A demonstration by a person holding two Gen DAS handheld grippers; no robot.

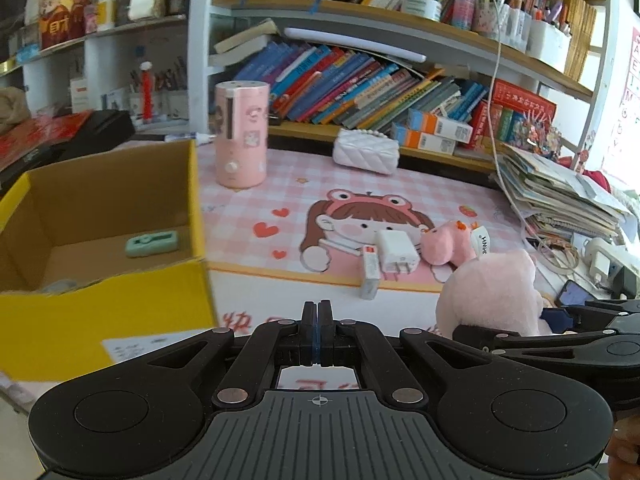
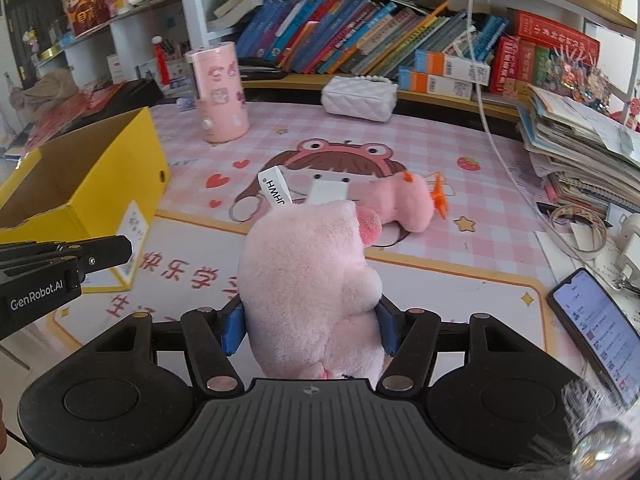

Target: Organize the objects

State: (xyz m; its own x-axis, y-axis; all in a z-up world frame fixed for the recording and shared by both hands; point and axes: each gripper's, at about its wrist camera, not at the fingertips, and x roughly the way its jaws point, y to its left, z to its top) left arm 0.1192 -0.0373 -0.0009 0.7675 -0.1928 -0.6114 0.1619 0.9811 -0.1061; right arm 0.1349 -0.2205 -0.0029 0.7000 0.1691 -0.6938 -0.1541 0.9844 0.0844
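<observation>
My right gripper [image 2: 310, 330] is shut on a pale pink plush toy [image 2: 308, 280], held above the desk mat; the toy also shows in the left wrist view [image 1: 490, 292]. My left gripper [image 1: 317, 316] is shut and empty, just right of the yellow cardboard box [image 1: 192, 208]. A mint green case [image 1: 152, 243] lies inside the box. On the mat lie a white charger [image 1: 396, 255], a small white box [image 1: 370, 272] and a second pink plush [image 1: 440, 246]. The box also shows at the left of the right wrist view [image 2: 132, 160].
A pink cylinder [image 1: 241, 134] and a white quilted pouch [image 1: 366, 151] stand at the back of the pink mat [image 2: 432, 152]. A paper stack [image 2: 580, 152], a phone [image 2: 596, 328] and a hanging cable [image 2: 486, 120] are at the right. Bookshelves [image 1: 360, 88] stand behind.
</observation>
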